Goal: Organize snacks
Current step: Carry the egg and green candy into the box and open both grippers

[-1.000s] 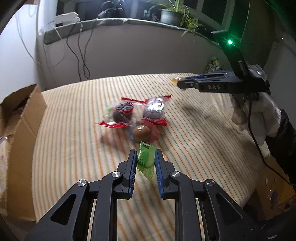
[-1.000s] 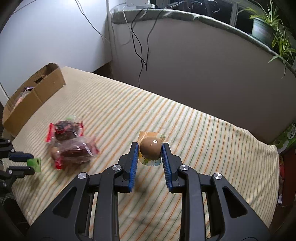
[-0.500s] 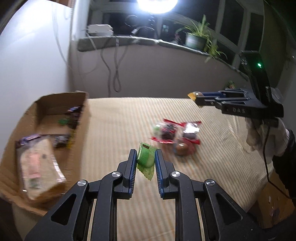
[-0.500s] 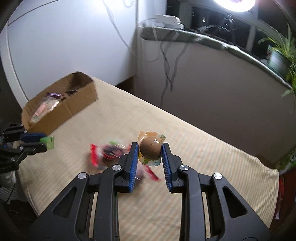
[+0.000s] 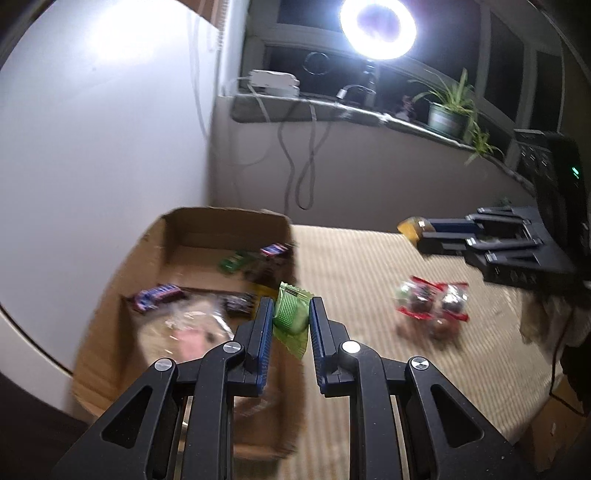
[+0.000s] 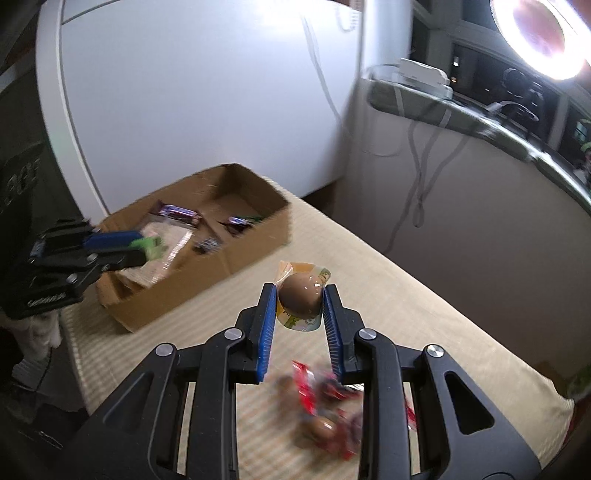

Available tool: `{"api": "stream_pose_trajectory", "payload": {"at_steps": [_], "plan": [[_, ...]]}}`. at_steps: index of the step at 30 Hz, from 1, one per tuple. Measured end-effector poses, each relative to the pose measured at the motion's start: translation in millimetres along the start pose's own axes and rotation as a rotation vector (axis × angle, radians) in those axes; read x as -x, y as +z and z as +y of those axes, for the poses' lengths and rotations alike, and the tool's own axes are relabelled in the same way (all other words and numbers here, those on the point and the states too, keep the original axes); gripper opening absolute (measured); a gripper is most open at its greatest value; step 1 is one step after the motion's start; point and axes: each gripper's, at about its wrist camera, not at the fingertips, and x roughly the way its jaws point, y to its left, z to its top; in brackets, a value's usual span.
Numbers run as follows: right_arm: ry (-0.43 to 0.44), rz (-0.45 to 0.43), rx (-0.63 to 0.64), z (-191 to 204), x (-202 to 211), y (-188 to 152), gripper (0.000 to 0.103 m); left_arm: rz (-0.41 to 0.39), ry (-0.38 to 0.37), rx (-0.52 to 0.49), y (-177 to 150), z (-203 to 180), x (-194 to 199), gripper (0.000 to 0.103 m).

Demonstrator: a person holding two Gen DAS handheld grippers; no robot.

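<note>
Striped beige tablecloth (image 5: 369, 258) fills most of both wrist views, with a blazing ring light (image 5: 377, 27) and a potted plant (image 5: 447, 114) on the sill behind, cables dangling down the wall. Past the left gripper (image 5: 291, 321), off to its right, a blurry red-wrapped snack pile (image 5: 432, 306) lies on the cloth; from the right wrist view that pile shows below the fingers. Nothing sits between either tool and the cardboard box (image 6: 221, 266). Inside the box: purple candy bars (image 5: 159, 295), a green packet (image 5: 234, 261) and a big clear bag (image 5: 188, 328), all smeary. Left gripper is clamped on a green wrapped snack (image 5: 291, 314), hovering over the box's near right corner. Right gripper (image 6: 301, 304) pinches a brown egg-shaped snack (image 6: 300, 298) in its yellow wrapper, up above the cloth, box ahead-left of it.
</note>
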Motion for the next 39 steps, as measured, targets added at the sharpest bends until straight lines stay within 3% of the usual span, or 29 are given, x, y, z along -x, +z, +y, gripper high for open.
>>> {"api": "stream_pose_trajectory", "payload": {"at_steps": [16,32,35,39], "plan": [[0.157,0.028,0.115,79.2,-53.9,34.5,0.026,-0.006,0.085,0.054,24.6,42.5,-23.6,0.018],[0.251,0.082,0.141,100.0,-91.3,33.7,0.030,0.001,0.135,0.070,37.8,55.0,-36.4,0.018],[0.250,0.083,0.147,103.2,-92.9,32.5,0.032,-0.002,0.144,0.071,38.9,56.3,-36.3,0.020],[0.243,0.075,0.156,105.2,-93.9,30.7,0.041,-0.003,0.148,0.081,40.8,58.0,-36.8,0.031]]}}
